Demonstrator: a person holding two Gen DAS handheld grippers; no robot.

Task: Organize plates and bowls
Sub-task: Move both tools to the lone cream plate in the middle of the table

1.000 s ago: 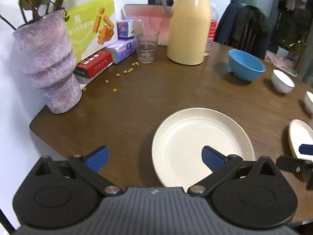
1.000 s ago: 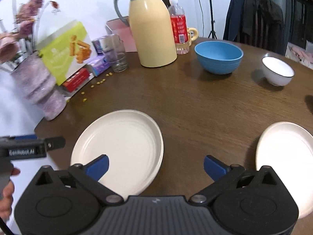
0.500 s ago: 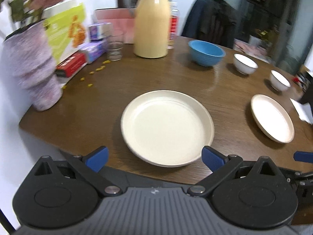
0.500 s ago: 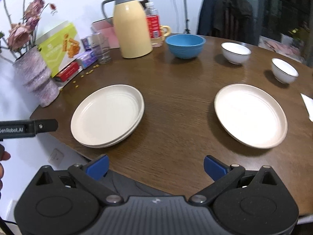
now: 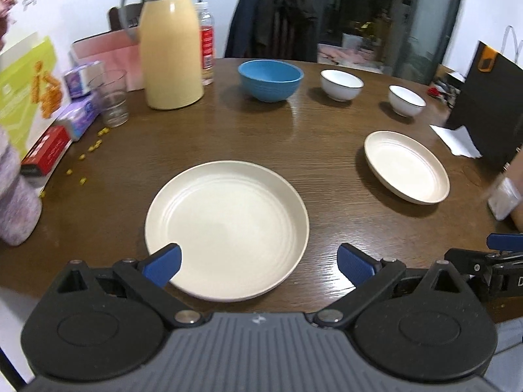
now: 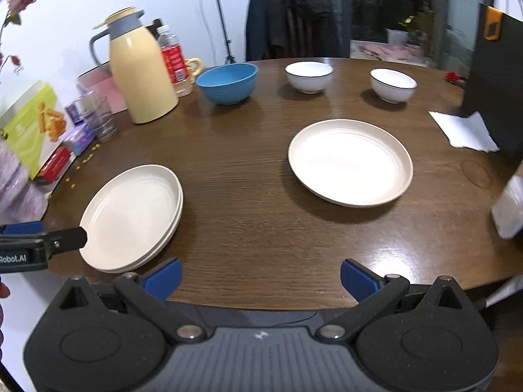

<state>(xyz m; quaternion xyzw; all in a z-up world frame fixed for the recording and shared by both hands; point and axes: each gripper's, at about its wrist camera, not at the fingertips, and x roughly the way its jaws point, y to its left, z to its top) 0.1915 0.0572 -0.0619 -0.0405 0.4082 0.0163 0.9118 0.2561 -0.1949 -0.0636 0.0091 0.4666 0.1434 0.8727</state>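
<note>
A stack of two cream plates [image 5: 227, 227] [image 6: 130, 217] lies near the table's front left edge. A single cream plate [image 5: 406, 166] [image 6: 349, 162] lies to its right. At the back stand a blue bowl [image 5: 270, 79] [image 6: 227, 82] and two white bowls with dark rims [image 5: 341, 84] [image 5: 407, 100] [image 6: 309, 76] [image 6: 393, 85]. My left gripper [image 5: 258, 266] is open just above the near rim of the stacked plates, holding nothing. My right gripper [image 6: 260, 277] is open at the table's near edge, empty, between the two plate spots.
A yellow thermos [image 5: 171, 49], a glass [image 5: 112, 98], a red-label bottle [image 6: 173, 62], snack boxes [image 5: 29, 98] and a purple vase [image 5: 16, 202] crowd the left. A white napkin [image 6: 462, 132] and a black box [image 6: 497, 75] sit at the right. The round wooden table [image 6: 245, 150] has bare wood mid-way.
Both grippers have pulled back toward the table's near edge and turned rightward. The right plate and both white bowls have come into full view. Both stayed open.
</note>
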